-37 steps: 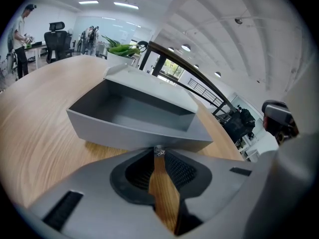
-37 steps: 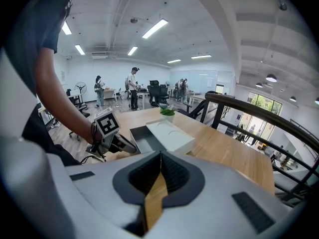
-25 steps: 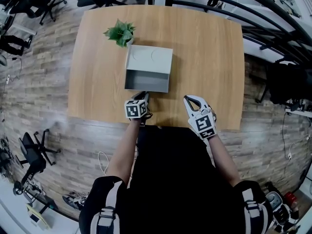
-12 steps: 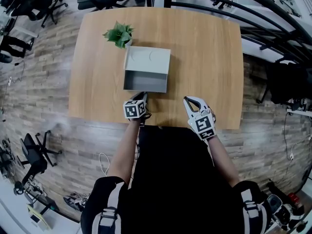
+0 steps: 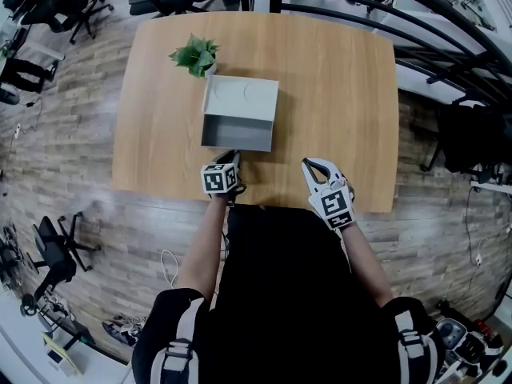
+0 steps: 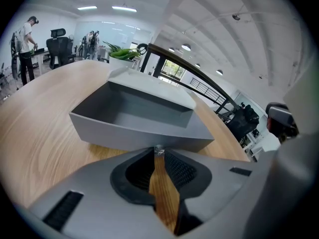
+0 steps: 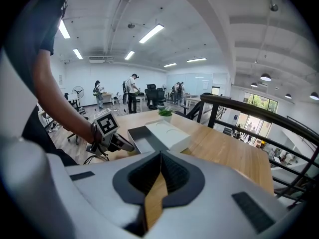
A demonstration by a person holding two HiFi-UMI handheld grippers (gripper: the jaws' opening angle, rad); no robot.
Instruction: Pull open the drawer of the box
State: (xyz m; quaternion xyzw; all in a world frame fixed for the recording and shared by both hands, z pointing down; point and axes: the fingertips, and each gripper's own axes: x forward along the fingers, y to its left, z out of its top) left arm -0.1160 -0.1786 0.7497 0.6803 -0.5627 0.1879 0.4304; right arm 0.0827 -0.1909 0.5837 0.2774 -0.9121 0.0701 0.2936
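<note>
At the near edge of the wooden worktop [image 5: 336, 94], the left gripper [image 5: 235, 157] sits against the front of the grey drawer [image 5: 236, 130]. Its own view shows the jaws drawn together at the tips on a small silvery knob [image 6: 158, 148] that stands out from the drawer's front wall. The drawer is pulled out towards the person, and its hollow is open to the camera and bare. The pale box [image 5: 242, 97] it slides from lies flat behind it, nearer the far side of the worktop. A small potted plant [image 5: 196, 54] stands just beside the box's far left corner.

The right gripper [image 5: 307, 165] hovers over the near edge of the worktop, to the right of the drawer and apart from it. Its jaws are closed tip to tip with nothing between them.

Compared with a second ago, very little differs. The drawer stands out about as far as before, the left gripper keeps its hold on the knob at the same spot, and the right gripper has not shifted from its place.
</note>
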